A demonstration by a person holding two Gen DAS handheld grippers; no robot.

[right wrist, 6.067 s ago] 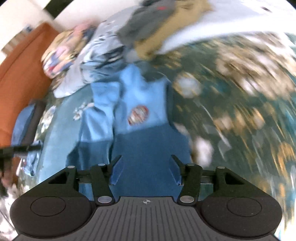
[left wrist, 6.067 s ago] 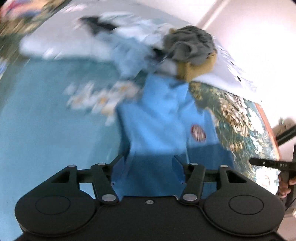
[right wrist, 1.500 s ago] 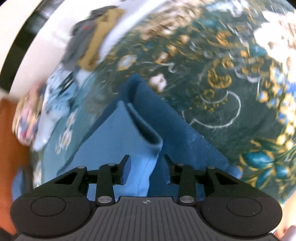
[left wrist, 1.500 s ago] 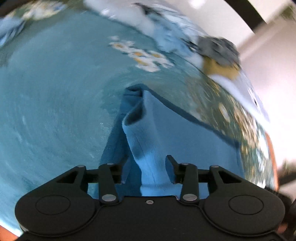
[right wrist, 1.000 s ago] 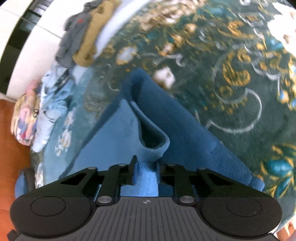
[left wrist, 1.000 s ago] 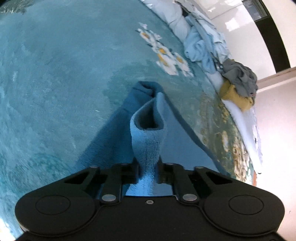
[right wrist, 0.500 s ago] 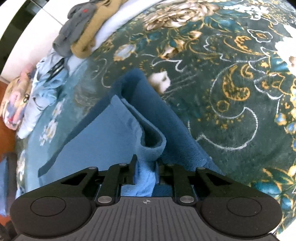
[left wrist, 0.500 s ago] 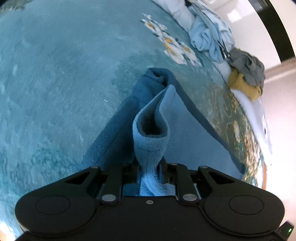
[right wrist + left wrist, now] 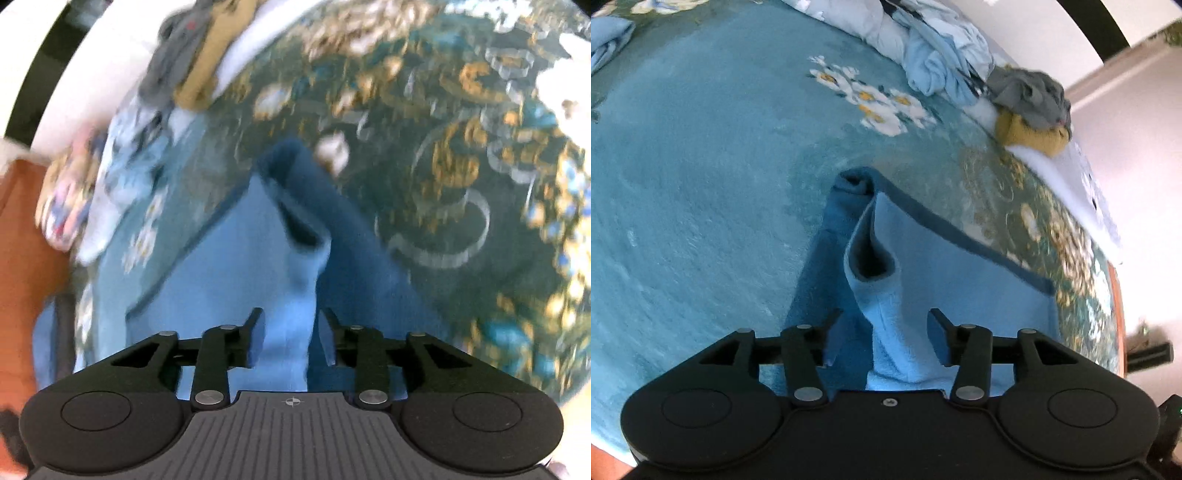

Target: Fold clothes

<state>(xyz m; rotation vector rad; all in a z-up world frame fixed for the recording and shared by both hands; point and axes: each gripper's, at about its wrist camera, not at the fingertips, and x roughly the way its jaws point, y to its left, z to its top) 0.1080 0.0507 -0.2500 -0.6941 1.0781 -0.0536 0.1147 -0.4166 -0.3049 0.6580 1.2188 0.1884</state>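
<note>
A folded blue fleece garment (image 9: 960,273) lies mid-frame on the plush teal floral bedspread (image 9: 701,184), one corner puckered upward. Left claw (image 9: 884,326) and right claw (image 9: 291,325) both gape open astride raised folds, seemingly not gripping them.

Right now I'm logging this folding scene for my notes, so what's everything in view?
Blue garment: one, light blue with darker edges, folded on the bedspread, a raised fold between each pair of tongs.
Bedspread: one, teal with white flowers, gold ornament at one side.
Light-blue clothes heap: one, far edge.
Grey garment: one, on a mustard garment.
Floral bundle: one, pink and blue, blurred.
Left tongs: black, open.
Right tongs: black, open.
</note>
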